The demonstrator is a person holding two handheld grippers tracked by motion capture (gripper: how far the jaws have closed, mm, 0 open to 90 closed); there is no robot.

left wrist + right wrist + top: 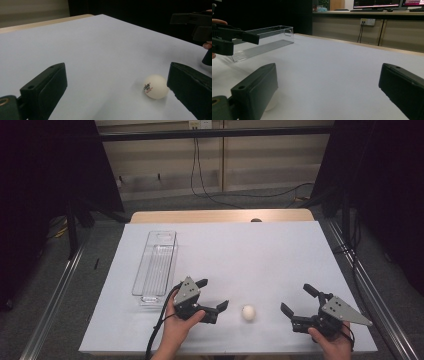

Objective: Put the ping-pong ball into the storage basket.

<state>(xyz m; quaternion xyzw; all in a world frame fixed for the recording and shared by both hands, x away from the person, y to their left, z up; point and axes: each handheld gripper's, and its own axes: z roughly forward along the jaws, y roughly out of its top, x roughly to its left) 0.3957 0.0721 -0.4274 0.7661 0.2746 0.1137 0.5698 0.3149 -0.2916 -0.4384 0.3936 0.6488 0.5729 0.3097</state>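
High view: white ball [248, 312] sits on the white table sheet [250, 250], lower centre of the frame, between the two grippers and touching neither. Left gripper [211, 294] is lower left of centre, held in the person's left hand [176, 325], jaws spread wide and empty, nearer jaw tip just left of the ball with a small gap. Right gripper [298, 299] is lower right, held in the right hand [332, 342], jaws also spread wide, nothing between them, pointing left toward the ball but clearly apart from it. Clear plastic tray [155, 265] lies lengthwise on the left part of the sheet, above the left gripper, empty as far as visible.

Left gripper view: ball [155, 86] in the lower right of the frame, resting on the sheet, just beside the inner face of the right-hand jaw; contact can't be told. Small printed logo on the ball faces the camera. Left-hand jaw is well apart from it. The other gripper's black jaw [192, 20] shows at upper right.

Right gripper view: own jaws wide apart at the bottom corners. A sliver of the ball [270, 105] peeks out at lower left, mostly hidden behind the left-hand jaw. Clear tray [262, 42] at upper left, with the other gripper [229, 38] in front of it at the left edge. Wooden table edge [367, 45] crosses behind the sheet.
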